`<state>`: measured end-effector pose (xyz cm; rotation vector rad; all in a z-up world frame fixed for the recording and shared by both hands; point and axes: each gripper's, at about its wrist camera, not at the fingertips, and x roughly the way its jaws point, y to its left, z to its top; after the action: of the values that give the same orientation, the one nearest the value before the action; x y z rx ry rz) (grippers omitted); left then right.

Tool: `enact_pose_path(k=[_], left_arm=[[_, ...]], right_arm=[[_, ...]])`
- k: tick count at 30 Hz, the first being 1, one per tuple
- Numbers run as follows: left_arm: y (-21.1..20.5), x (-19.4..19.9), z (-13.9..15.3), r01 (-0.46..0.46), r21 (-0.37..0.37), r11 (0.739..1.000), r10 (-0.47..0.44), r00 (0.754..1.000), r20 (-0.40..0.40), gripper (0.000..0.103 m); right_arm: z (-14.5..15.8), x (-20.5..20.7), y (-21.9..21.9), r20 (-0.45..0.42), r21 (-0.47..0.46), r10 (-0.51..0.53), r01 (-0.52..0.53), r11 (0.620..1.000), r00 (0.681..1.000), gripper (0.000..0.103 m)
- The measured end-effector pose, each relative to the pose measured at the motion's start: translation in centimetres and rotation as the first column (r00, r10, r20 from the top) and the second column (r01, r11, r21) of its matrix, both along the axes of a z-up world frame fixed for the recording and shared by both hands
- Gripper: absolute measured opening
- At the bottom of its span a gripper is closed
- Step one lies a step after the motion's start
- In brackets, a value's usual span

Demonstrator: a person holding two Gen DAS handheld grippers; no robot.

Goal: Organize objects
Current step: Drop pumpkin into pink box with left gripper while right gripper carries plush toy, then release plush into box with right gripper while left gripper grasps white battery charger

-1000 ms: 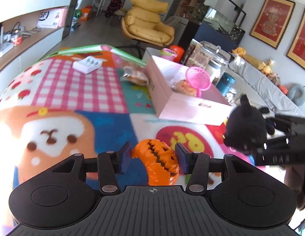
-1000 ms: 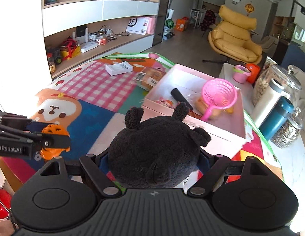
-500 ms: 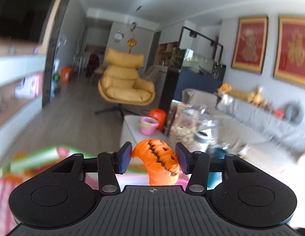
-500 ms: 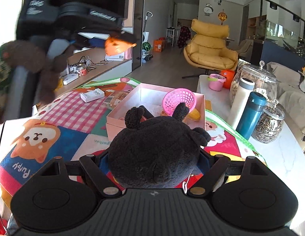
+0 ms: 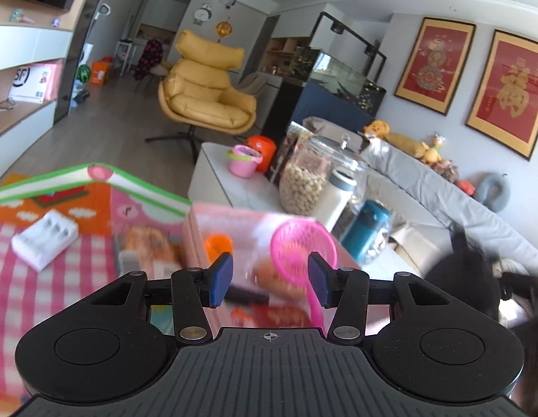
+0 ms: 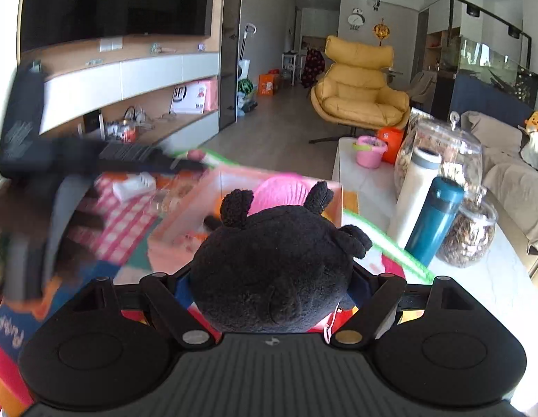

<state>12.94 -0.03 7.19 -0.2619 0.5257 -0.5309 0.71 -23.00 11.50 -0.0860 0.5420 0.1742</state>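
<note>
The left gripper [image 5: 269, 283] is spread wide with nothing between its blue pads — beyond them, at 12 o'clock, sits the pink box [image 5: 230, 222], blurred, with a pink strainer [image 5: 303, 246] inside. The right gripper [image 6: 269, 288] is clamped on a black plush [image 6: 272, 264], which fills the gap between the fingers. Ahead of it at 12 o'clock is the box; at 2 o'clock stand a teal bottle [image 6: 433, 222] and a white flask [image 6: 413, 194]. A white charger [image 5: 44, 239] lies on the mat [image 5: 43, 299] at the left wrist's 10 o'clock.
</note>
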Motion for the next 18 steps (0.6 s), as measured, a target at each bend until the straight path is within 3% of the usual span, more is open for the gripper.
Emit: enact_pose_path(k=[6,8,9,10,14,18], left_arm=[[3.2,-1.9,-1.5,-0.043,-0.010,0.999,0.042,0.996,-0.080,0.052],[4.0,-2.4,-2.0,-0.066,-0.006,0.998,0.065,0.993,-0.097,0.052],[4.3,-2.7,-2.3,-0.070,-0.001,0.998,0.070,0.992,-0.108,0.052],[4.6,-3.0,-2.7,-0.071,0.004,0.997,0.071,0.990,-0.119,0.052],[5.8,-3.8,-4.2,-0.081,0.055,0.995,0.089,0.984,-0.157,0.052],[6.5,-4.0,-4.6,-0.092,0.058,0.994,0.101,0.981,-0.166,0.052]], right_arm=[[5.4,5.4,-0.6,0.080,0.158,-0.020,0.007,0.987,0.997,0.084],[5.7,7.2,-0.6,0.063,0.205,-0.006,-0.007,0.979,0.998,0.088],[5.2,7.8,-0.4,0.050,0.211,-0.017,0.006,0.977,0.999,0.096],[4.6,8.1,-0.1,0.041,0.205,-0.032,0.023,0.978,0.999,0.103],[1.0,7.7,1.3,-0.002,0.079,-0.057,0.057,0.995,0.998,0.103],[-1.9,5.0,2.7,0.018,-0.073,-0.064,0.065,0.995,0.998,0.103]])
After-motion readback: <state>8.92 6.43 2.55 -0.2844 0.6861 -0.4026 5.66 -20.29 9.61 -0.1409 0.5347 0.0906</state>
